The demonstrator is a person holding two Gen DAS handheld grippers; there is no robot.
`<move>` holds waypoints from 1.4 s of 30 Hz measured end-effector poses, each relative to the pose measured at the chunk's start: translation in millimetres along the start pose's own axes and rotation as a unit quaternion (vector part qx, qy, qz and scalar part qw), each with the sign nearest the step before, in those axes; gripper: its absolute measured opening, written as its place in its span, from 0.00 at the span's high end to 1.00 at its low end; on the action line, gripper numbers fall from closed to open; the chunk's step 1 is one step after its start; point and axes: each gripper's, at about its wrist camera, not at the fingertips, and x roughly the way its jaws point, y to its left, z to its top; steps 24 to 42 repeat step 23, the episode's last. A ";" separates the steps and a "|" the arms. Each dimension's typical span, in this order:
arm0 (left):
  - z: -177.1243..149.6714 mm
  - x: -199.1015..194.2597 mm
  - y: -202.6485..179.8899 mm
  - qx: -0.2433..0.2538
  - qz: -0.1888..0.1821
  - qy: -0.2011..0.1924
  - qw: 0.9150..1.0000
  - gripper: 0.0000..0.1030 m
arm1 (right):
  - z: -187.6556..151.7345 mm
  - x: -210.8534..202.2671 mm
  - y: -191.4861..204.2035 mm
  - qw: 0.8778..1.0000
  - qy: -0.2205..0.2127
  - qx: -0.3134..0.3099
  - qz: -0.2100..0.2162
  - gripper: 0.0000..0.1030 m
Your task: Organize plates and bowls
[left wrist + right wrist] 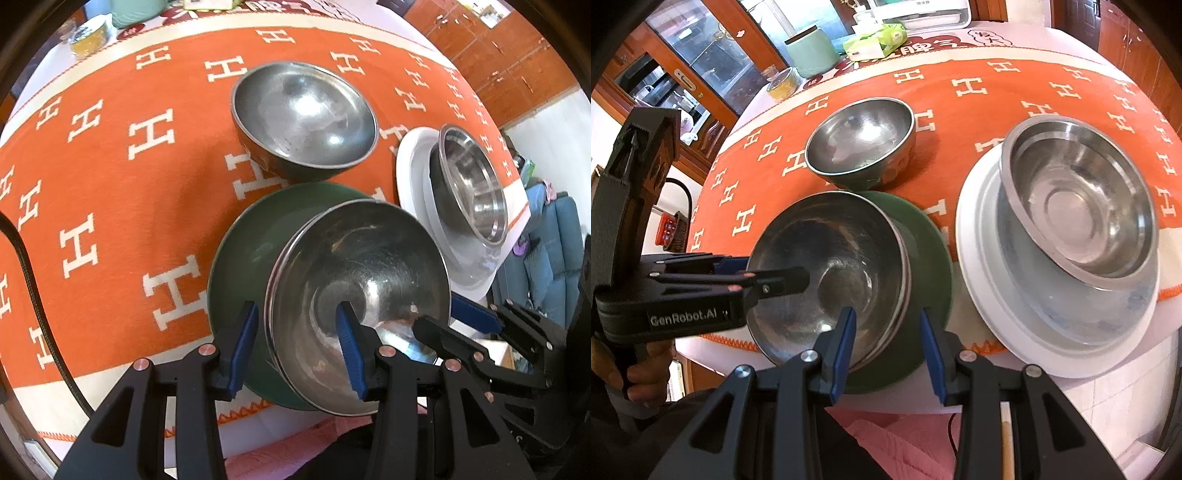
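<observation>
Two grippers astride the rim of a round steel bowl (pixel 354 295) on a dark green plate (pixel 240 258), left gripper (pixel 295 339) and right gripper (pixel 886 347) fingers straddling its wall, clamped or loose unclear.

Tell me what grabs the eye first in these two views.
The orange cloth patterned with white H letters fills the table. Near its front edge, both grippers straddle the rim of a steel bowl stacked on a green plate: the left gripper and the right gripper.

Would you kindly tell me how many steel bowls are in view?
3, perhaps more: near bowl on the green plate shows a doubled rim, so another may be nested; lone bowl farther back on the cloth; flat-bottomed bowl on the white plate.
</observation>
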 end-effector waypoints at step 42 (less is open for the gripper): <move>-69.5 -85.3 -155.4 -0.075 0.104 -0.225 0.966 0.01 | -39.7 -168.2 -96.1 0.986 -0.144 -0.040 -0.067 0.21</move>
